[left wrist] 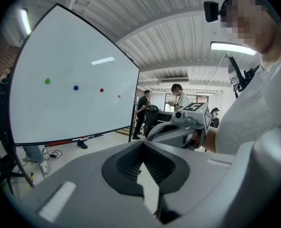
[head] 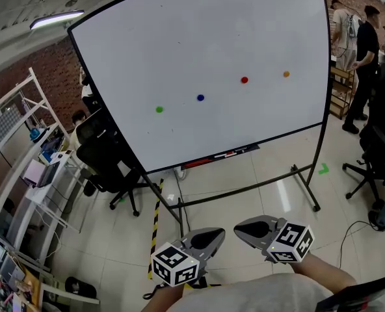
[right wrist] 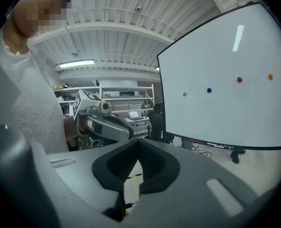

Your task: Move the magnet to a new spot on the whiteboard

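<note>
The left gripper [head: 215,234] and right gripper [head: 243,227] are held pressed together, empty, at six o'clock. The green magnet [head: 159,109], blue magnet [head: 200,97], red magnet [head: 244,80] and orange magnet [head: 286,74] are stuck on the whiteboard [head: 199,38] at twelve o'clock. Approached with jaws unspread, one could be knocked off.

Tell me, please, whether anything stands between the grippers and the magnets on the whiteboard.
Nothing visible does. The left gripper and right gripper sit low, jaws shut and empty, only floor ahead. The green magnet, blue magnet, red magnet and orange magnet sit unobstructed on the whiteboard.
</note>
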Demonstrator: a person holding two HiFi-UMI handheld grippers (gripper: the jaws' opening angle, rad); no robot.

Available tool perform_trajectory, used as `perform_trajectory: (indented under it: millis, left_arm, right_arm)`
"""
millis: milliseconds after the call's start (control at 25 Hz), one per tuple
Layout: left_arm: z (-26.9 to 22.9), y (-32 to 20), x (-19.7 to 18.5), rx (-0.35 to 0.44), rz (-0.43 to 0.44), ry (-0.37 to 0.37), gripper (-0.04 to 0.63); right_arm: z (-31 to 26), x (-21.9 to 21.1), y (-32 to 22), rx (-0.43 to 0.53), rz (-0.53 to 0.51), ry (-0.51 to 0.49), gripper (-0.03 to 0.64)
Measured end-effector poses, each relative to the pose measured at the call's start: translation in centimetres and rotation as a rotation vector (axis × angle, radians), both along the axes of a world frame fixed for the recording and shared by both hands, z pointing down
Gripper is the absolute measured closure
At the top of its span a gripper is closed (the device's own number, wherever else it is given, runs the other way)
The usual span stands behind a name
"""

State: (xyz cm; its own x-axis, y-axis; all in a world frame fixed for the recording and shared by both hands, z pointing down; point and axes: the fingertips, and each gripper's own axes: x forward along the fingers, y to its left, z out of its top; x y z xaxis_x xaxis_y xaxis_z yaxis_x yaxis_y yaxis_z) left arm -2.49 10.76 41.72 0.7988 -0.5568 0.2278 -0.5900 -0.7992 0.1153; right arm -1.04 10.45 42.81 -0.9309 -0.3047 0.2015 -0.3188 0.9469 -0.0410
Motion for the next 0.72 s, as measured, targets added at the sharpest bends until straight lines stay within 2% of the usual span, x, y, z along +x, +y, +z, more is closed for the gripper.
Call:
perform_trajectory:
  millis: [720]
  left_arm:
    - [-0.3, 0.3, -1.2, 0.017, 0.006, 0.004, 0.611]
  right_arm:
    - [0.3, -1.3, -0.2, 0.003, 0.016, 0.024, 0.614]
